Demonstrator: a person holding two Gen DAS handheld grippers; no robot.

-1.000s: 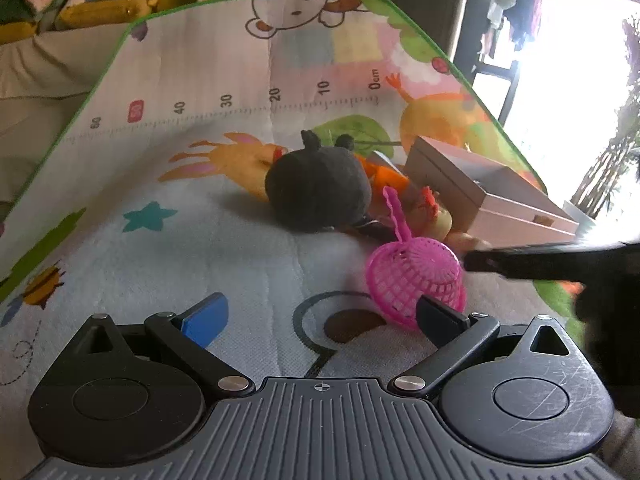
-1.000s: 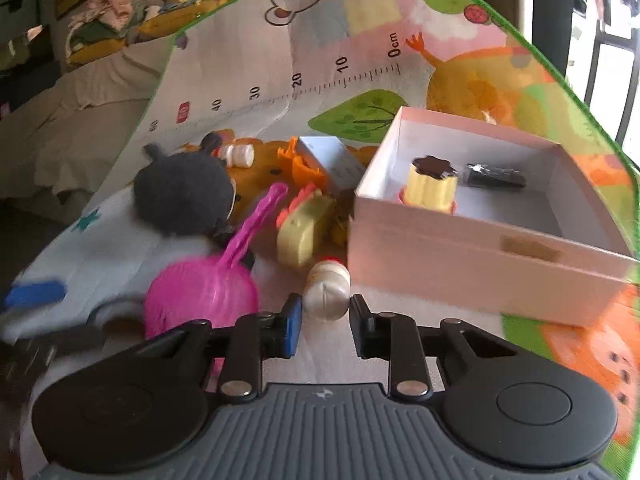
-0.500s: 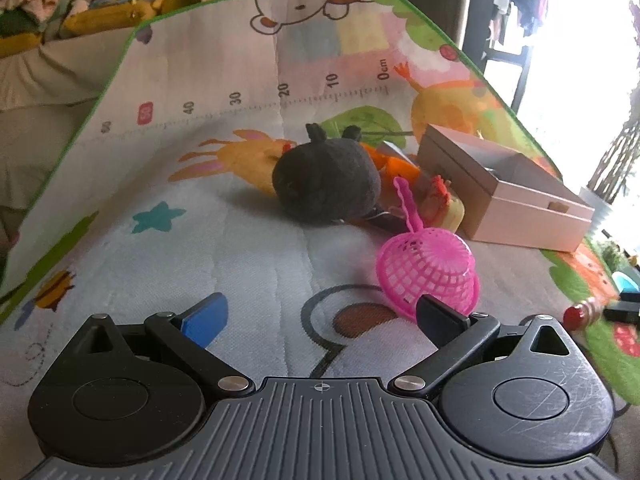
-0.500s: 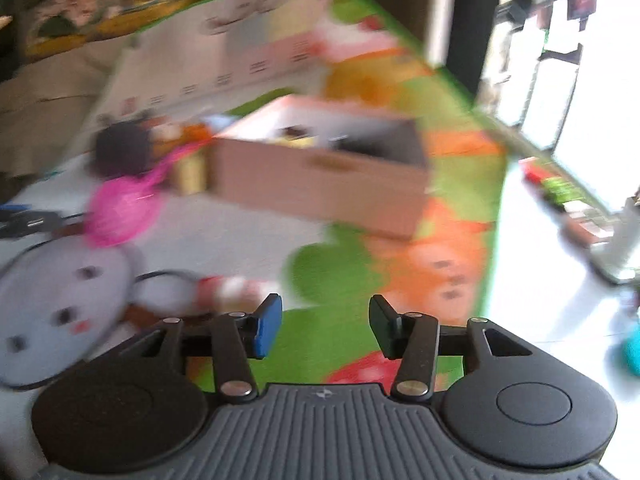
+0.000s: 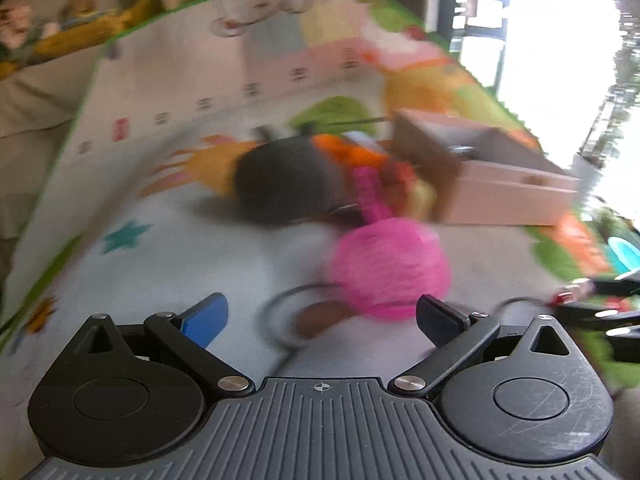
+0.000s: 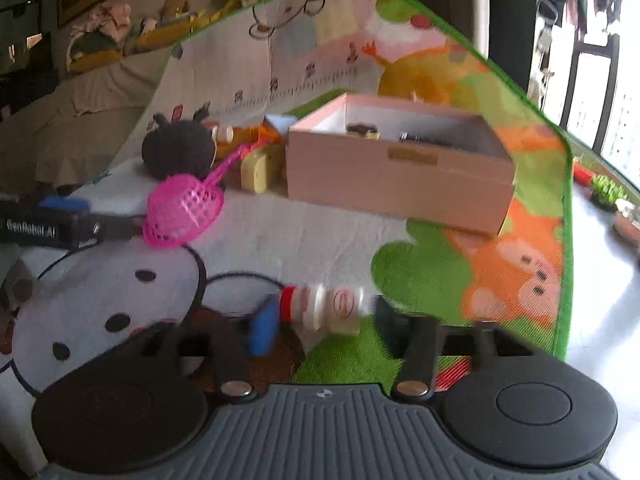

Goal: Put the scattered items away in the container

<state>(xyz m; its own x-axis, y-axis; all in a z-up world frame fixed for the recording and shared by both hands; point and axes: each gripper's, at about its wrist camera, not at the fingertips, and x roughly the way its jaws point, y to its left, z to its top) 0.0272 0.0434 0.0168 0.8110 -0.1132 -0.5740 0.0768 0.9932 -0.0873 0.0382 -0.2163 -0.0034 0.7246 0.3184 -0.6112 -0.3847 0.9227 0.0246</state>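
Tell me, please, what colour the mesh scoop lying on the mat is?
Bright pink; the mesh scoop shows most sharply in the right wrist view.

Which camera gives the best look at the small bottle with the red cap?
The right wrist view: the small bottle lies on its side between the open jaws, slightly blurred. In the left wrist view it is only a smeared sliver at the right edge.

Motion blur smears the small bottle and pink strainer.

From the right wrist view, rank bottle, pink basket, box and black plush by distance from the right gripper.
1. Bottle, lying between the right gripper fingers.
2. Pink basket, ahead left.
3. Box, ahead right, and black plush, far left: too close to call.
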